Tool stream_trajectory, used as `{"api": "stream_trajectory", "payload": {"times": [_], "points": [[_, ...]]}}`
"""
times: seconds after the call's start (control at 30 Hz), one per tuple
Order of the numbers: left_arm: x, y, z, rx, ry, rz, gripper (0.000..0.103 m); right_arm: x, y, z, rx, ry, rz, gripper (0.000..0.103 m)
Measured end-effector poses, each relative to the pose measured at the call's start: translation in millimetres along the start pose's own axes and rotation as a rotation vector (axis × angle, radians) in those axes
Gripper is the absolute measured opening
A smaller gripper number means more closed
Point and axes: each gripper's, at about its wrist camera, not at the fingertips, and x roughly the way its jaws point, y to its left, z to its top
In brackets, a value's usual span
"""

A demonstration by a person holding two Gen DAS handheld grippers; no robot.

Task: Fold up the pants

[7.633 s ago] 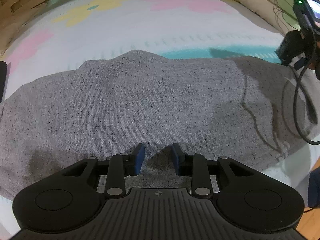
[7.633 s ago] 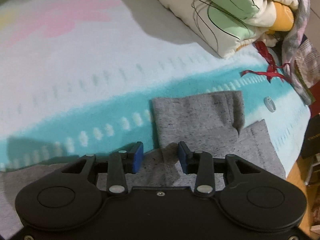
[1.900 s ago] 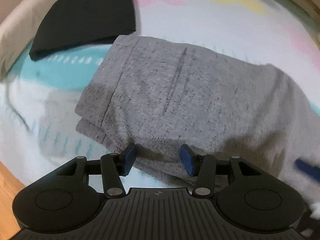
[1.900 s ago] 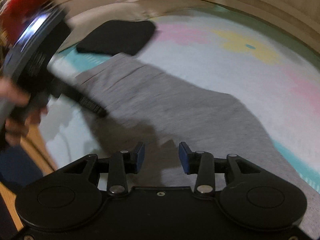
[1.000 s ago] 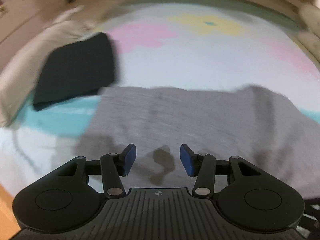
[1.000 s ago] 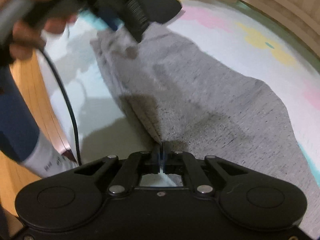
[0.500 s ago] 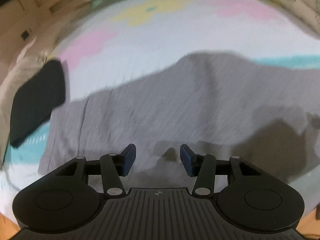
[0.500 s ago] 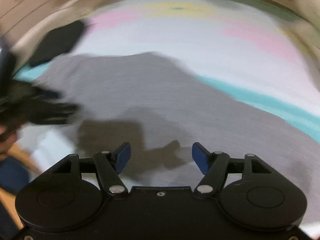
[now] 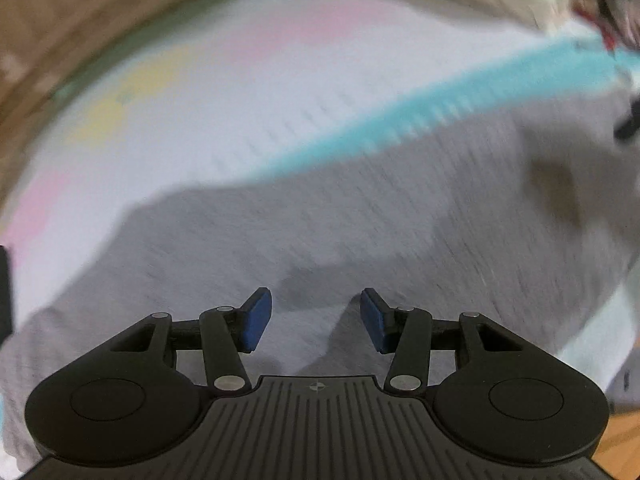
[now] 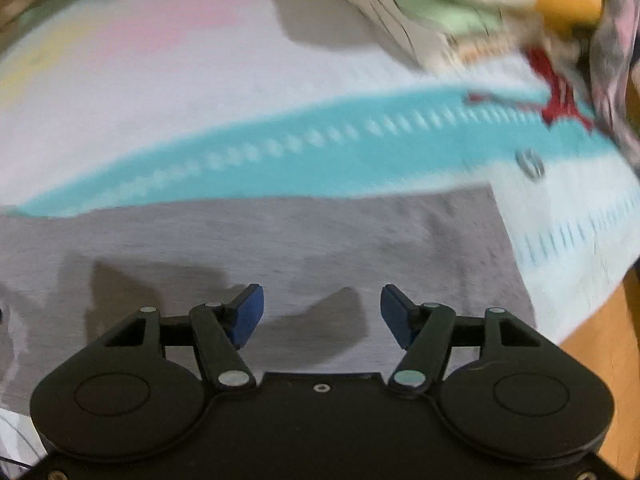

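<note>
A bed covered by a pale sheet (image 10: 132, 92) with pink and yellow patches and a teal band (image 10: 304, 164) carries everything. Grey pants (image 10: 320, 248) lie spread on it directly beneath both tools. Ahead and to the right rest a bunched floral quilt (image 10: 432, 4), a red ribbon (image 10: 556, 100) and a small ring (image 10: 530, 164).

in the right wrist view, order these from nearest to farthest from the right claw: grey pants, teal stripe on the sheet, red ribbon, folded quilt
1. grey pants, spread directly under the right claw.
2. teal stripe, just beyond the pants' far edge.
3. red ribbon, upper right, on the stripe's far end.
4. folded quilt, along the top right, behind the ribbon.
</note>
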Motion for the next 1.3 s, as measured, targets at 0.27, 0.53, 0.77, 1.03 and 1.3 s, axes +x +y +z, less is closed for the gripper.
{"api": "stream_trajectory", "payload": {"times": [0.27,0.53,0.77,1.03,1.3], "points": [[-18.1,-19.5,15.0,-0.006,-0.048,-0.008,0.048,23.2,-68.5,3.1,0.058,0.038,-0.096,0.070],[-6.3,-60.8,82.3,-0.075,-0.067,-0.125,0.048,0.1,-123.6,10.3,0.252,-0.030,-0.018,0.074],[24.5,-98.3,69.4,-0.057,-0.067,-0.128,0.050,13.6,-148.0,10.5,0.300,-0.019,0.028,0.074],[25.2,-93.4,67.5,-0.069,-0.086,-0.148,0.050,34.7,-175.5,3.2,0.299,-0.008,0.153,0.074],[21.7,-92.6,69.6,-0.070,-0.078,-0.149,0.050,47.9,-190.4,-11.1,0.294,0.036,0.307,0.076]]}}
